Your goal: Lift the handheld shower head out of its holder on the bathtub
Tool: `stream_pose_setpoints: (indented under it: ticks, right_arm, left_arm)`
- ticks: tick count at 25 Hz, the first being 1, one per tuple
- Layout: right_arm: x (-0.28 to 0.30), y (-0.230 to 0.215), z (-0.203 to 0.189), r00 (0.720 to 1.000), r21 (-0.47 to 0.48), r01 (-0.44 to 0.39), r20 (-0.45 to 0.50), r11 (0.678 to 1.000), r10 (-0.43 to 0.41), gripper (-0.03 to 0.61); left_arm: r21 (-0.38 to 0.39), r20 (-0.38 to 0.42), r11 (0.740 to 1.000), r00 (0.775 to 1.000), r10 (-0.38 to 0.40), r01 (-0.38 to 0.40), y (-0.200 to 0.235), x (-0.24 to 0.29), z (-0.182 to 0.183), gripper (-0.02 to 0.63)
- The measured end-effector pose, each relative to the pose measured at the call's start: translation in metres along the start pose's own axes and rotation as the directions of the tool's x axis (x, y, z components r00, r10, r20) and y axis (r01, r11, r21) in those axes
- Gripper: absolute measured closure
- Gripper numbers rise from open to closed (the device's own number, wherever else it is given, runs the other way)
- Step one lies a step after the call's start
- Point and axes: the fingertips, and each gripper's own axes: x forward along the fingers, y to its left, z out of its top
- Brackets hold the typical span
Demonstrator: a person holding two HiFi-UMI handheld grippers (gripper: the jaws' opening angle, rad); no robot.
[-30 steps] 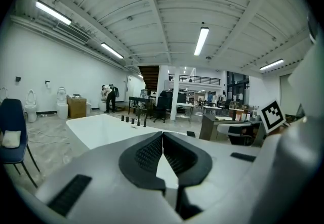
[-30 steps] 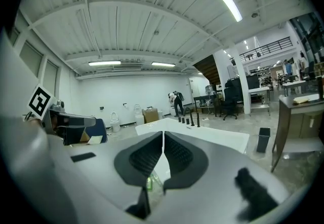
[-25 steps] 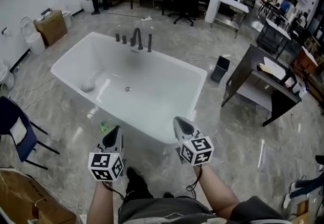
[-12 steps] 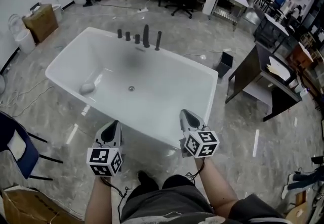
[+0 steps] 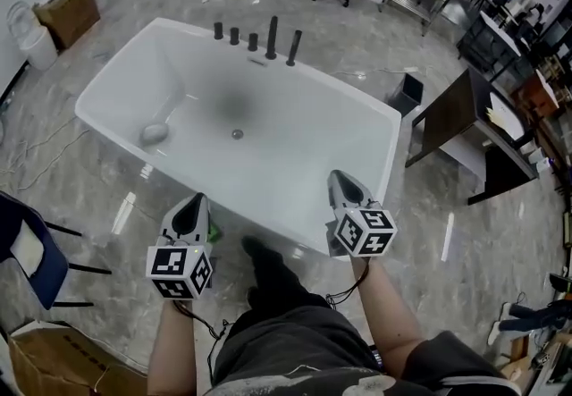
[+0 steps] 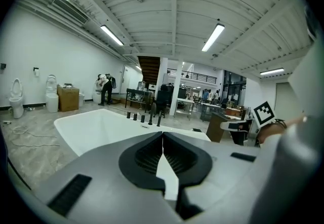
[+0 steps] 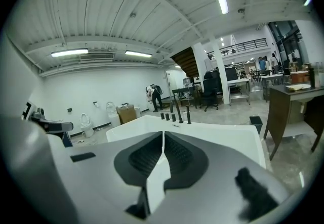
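Note:
The white bathtub fills the middle of the head view. On its far rim stands a row of black fittings: three knobs, a curved spout and, rightmost, the slim upright handheld shower head in its holder. It also shows far off as the handheld shower head in the left gripper view and as the shower head in the right gripper view. My left gripper hangs shut and empty just short of the tub's near rim. My right gripper is over the near rim, shut and empty. Both are far from the fittings.
A dark table and a small black bin stand right of the tub. A blue chair and a cardboard box are at the left. A grey lump lies inside the tub. My leg is by the near wall.
Both grippers have come forward toward the tub, which now sits nearer and larger in the head view. The right one has gone from the floor to over the near rim. Both stay shut.

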Motion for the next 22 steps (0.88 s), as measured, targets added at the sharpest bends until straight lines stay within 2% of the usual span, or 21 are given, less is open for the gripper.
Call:
stream_pose_setpoints:
  ticks: [8, 15, 22]
  right_arm:
    - [0.100, -0.019, 0.006, 1.000, 0.007, -0.010, -0.027, 1.000, 0.011, 0.552]
    - [0.216, -0.070, 0.027, 0.999, 0.025, 0.020, -0.044, 0.999, -0.019, 0.551]
    - [0.343, -0.123, 0.051, 0.997, -0.011, 0.050, -0.054, 0.999, -0.051, 0.551]
  left_arm:
    - [0.022, -0.048, 1.000, 0.999, 0.016, -0.015, 0.037, 0.078, 0.013, 0.598]
    - [0.020, -0.095, 1.000, 0.995, -0.002, 0.004, 0.065, 0.194, 0.034, 0.598]
    - [0.026, -0.089, 1.000, 0.996, -0.012, 0.014, 0.100, 0.313, 0.058, 0.598]
